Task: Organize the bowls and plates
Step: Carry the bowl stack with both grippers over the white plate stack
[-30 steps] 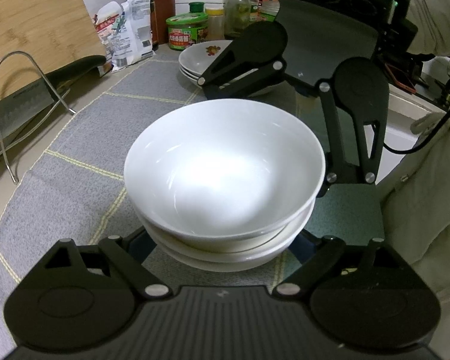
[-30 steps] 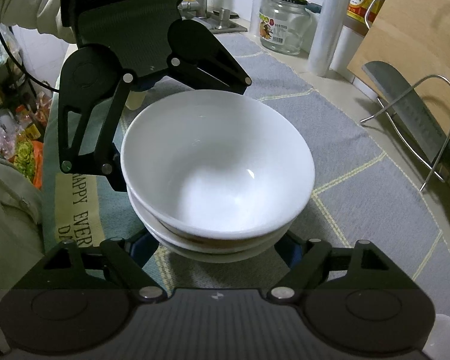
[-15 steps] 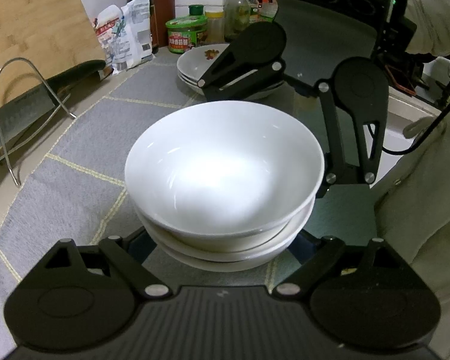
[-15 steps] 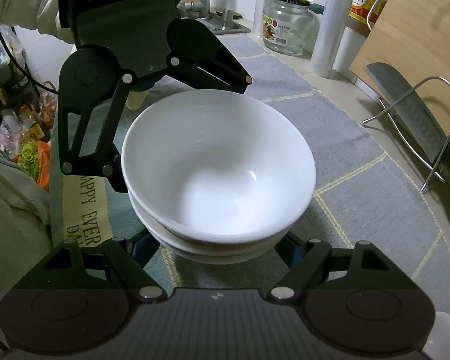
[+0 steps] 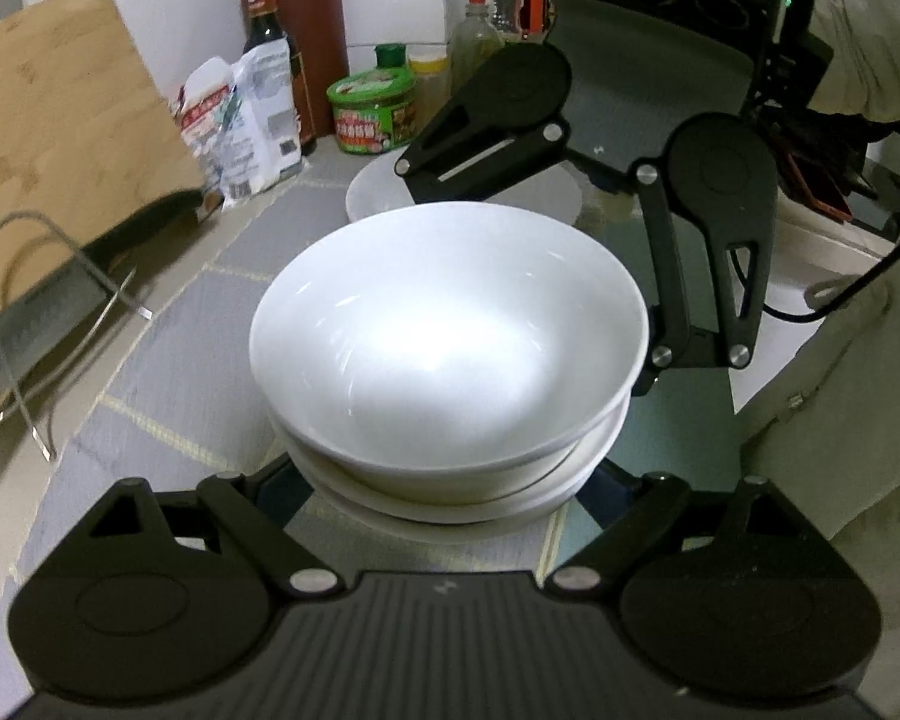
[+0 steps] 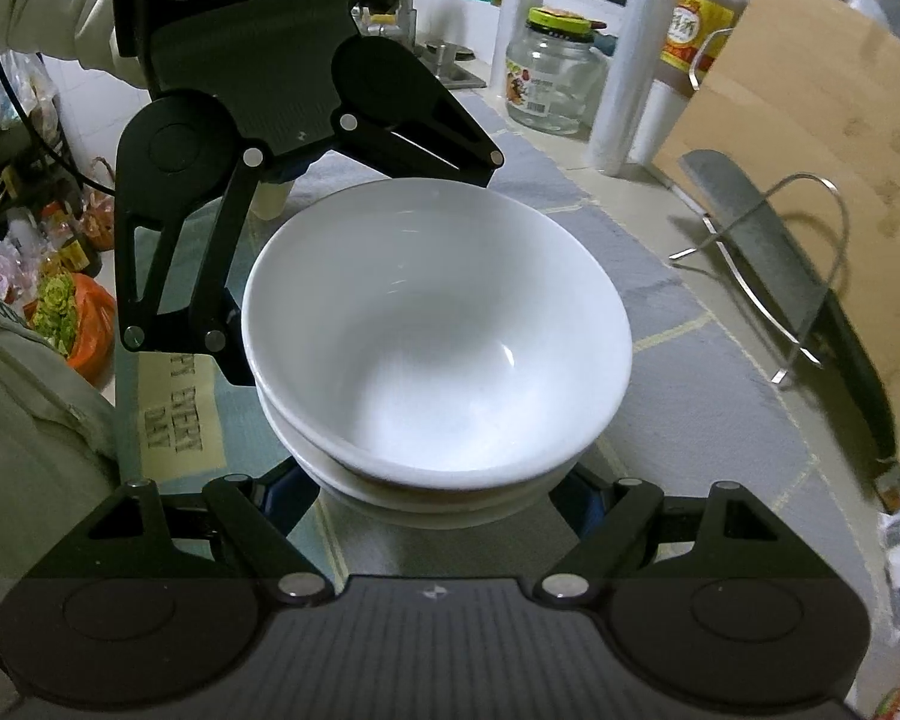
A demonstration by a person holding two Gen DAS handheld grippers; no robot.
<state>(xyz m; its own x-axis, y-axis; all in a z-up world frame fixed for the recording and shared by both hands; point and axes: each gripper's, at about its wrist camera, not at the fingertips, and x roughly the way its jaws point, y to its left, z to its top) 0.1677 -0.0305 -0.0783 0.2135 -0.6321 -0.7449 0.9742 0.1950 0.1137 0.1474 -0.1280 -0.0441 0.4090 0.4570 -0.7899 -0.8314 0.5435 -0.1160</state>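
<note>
Grey matting [image 5: 168, 324] covers the counter, and above it the stack of white bowls [image 5: 450, 354] fills the centre of both wrist views. The plates [image 5: 372, 192] sit at twelve o'clock beyond it, partly hidden. The left gripper [image 5: 450, 480] and right gripper [image 6: 444, 480] cradle the stack from opposite sides, jaws spread wide around its lower bowls; whether they truly clamp I cannot tell. Best to keep both tools level and moving together, lest the top bowl slide.
</note>
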